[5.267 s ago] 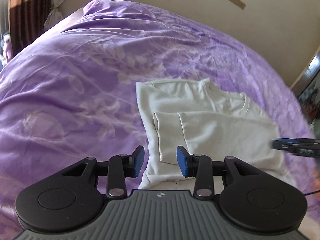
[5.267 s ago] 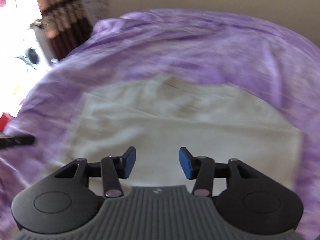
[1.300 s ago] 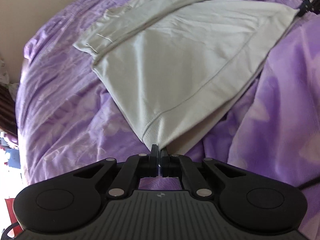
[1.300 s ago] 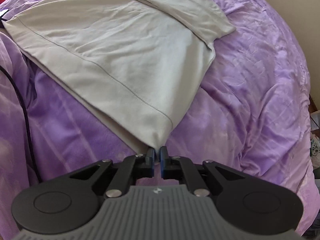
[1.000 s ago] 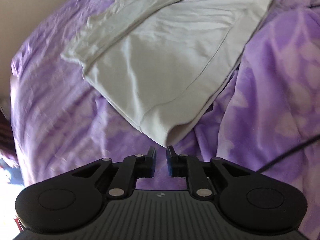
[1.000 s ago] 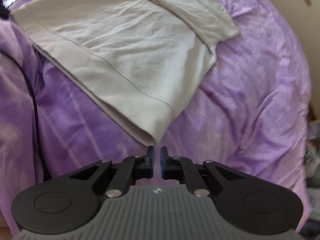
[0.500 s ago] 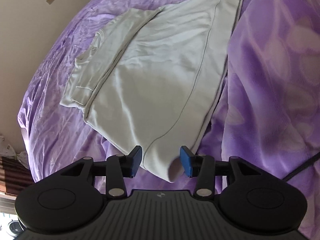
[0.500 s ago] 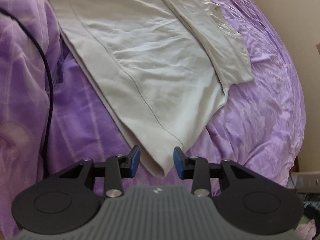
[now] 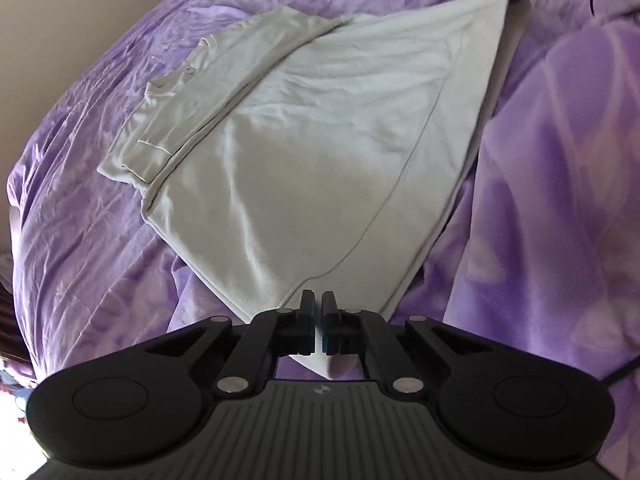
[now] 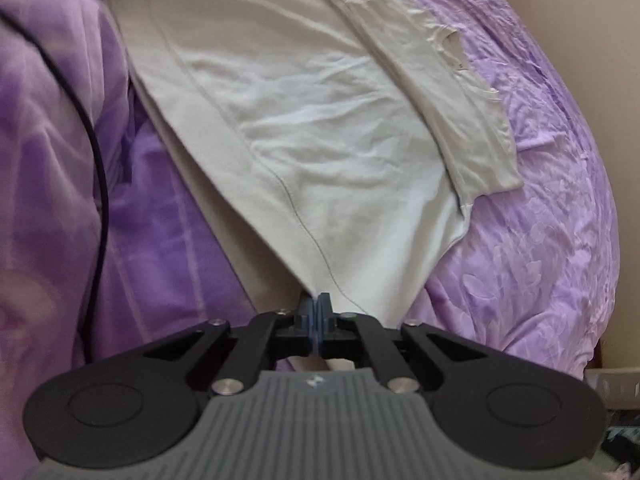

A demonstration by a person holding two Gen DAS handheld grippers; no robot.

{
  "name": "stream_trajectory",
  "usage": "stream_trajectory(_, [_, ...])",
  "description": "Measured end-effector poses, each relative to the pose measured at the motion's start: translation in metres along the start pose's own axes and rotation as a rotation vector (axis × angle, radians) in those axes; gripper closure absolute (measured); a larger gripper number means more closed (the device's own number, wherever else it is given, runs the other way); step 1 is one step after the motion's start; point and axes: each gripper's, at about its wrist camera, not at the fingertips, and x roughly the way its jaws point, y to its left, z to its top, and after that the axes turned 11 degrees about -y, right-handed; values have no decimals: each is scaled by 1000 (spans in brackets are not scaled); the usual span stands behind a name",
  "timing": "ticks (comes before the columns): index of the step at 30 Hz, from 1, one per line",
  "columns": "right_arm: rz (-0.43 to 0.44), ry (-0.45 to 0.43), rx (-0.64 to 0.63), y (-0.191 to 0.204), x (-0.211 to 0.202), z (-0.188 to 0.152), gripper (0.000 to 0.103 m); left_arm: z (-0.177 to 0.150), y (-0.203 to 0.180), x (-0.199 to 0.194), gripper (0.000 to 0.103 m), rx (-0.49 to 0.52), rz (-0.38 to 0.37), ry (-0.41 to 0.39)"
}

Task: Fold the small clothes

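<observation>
The left gripper (image 9: 319, 300) is clamped on one hem corner of the pale t-shirt (image 9: 320, 152), its jaws having just closed; the right gripper (image 10: 319, 300) pinches the opposite hem corner the same way. The shirt lies on the purple bedspread (image 9: 100, 240), sleeves already folded in. To fold well, I judge both corners should lift together, level and taut, then travel toward the collar so the hem lands square. The right wrist view shows a black cable (image 10: 96, 184) across the bedspread and the neckline; the left view shows the folded sleeve cuff more plainly.
</observation>
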Motion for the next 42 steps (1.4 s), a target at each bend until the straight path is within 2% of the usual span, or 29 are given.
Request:
stream_trajectory(3, [15, 20, 27, -8, -7, -4, 103, -1, 3, -1, 102, -11, -24, 20])
stream_trajectory(5, [35, 38, 14, -5, -5, -8, 103, -4, 0, 4, 102, 0, -23, 51])
stream_trajectory(8, [51, 46, 4, 5, 4, -12, 103, -11, -4, 12, 103, 3, -61, 106])
stream_trajectory(14, [90, 71, 6, 6, 5, -19, 103, -11, -1, -6, 102, 1, -53, 83])
stream_trajectory(15, [94, 71, 7, 5, 2, -20, 103, -10, 0, -9, 99, 7, -43, 75])
stream_trajectory(16, [91, 64, 4, 5, -2, -20, 102, -8, 0, -13, 91, 14, -32, 64])
stream_trajectory(17, [82, 54, -4, 5, -7, -19, 92, -6, 1, -17, 85, 24, -19, 50])
stream_trajectory(18, [72, 42, -11, 5, -11, -18, 73, -3, 2, -19, 74, 42, -12, 42])
stream_trajectory(19, [63, 31, -15, 5, -13, -17, 67, -2, 0, -21, 63, 61, -8, 40])
stream_trajectory(21, [62, 14, -21, 6, -17, -16, 65, -1, -3, -23, 56, 109, 7, 42])
stream_trajectory(24, [51, 12, -52, 11, -17, -15, 65, -3, -8, -22, 56, 176, 4, 64])
stream_trajectory(26, [60, 11, -56, 12, -16, -17, 65, -6, -13, -20, 47, 228, -6, 65])
stream_trajectory(27, [61, 13, -59, 12, -15, -18, 63, -7, -15, -18, 38, 256, -1, 65])
stream_trajectory(28, [55, 14, -66, 13, -15, -19, 63, -8, -18, -16, 34, 282, 3, 64])
stream_trajectory(30, [44, 9, -90, 14, -13, -19, 57, -10, -25, -8, 34, 336, 17, 72])
stream_trajectory(36, [48, 30, -182, 24, -4, -24, 58, -22, -42, 15, 33, 481, 31, 86])
stream_trajectory(42, [20, 28, -249, 28, 8, -30, 58, -28, -47, 33, 32, 493, 83, 87])
